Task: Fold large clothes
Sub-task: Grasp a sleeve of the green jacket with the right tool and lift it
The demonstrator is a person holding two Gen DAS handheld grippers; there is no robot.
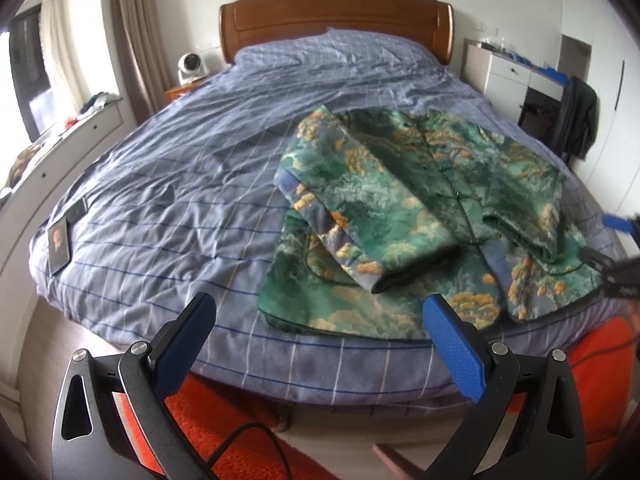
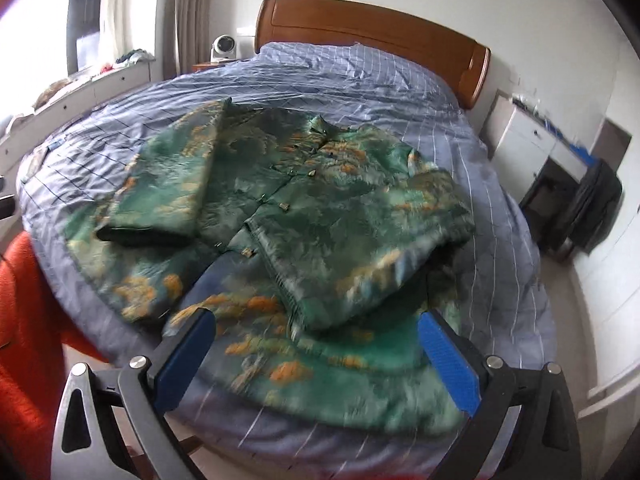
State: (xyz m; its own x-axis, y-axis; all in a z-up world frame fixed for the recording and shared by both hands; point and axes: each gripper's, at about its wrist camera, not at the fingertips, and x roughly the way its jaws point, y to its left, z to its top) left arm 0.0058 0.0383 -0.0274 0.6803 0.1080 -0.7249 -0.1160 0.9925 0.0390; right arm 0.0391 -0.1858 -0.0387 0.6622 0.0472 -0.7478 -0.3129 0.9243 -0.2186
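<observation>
Left gripper (image 1: 320, 312): jaws spread wide, nothing held between the blue pads (image 1: 456, 356). It is held off the foot edge of the bed (image 1: 160, 184), above the near hem of the jacket (image 1: 420, 208), with no contact seen.

Right gripper (image 2: 316, 334): jaws likewise spread wide, empty. It is held over the near hem of the jacket (image 2: 300, 216); whether the pads touch the cloth cannot be told, as this view is blurred low down. The same gripper is seen at the right margin of the left wrist view (image 1: 616, 264), beside the jacket's right edge.

Jacket: green padded fabric with an orange cloud pattern, laid front-up on the foot half of the bed, toward the right side, collar pointing to the headboard (image 1: 336, 12). Both sleeves are folded in across the front, cuffs toward the hem. The front closure is fastened down the middle.

Bed cover: blue-grey checked, creased. Two dark flat items (image 1: 64, 236) lie on it near the left foot corner, well apart from the jacket.

Surroundings: a small white fan (image 1: 188, 66) on the bedside table at left; dark clothing (image 1: 580, 120) hung at right near a white cabinet (image 1: 508, 72); orange fabric (image 1: 192, 416) below the foot of the bed.
</observation>
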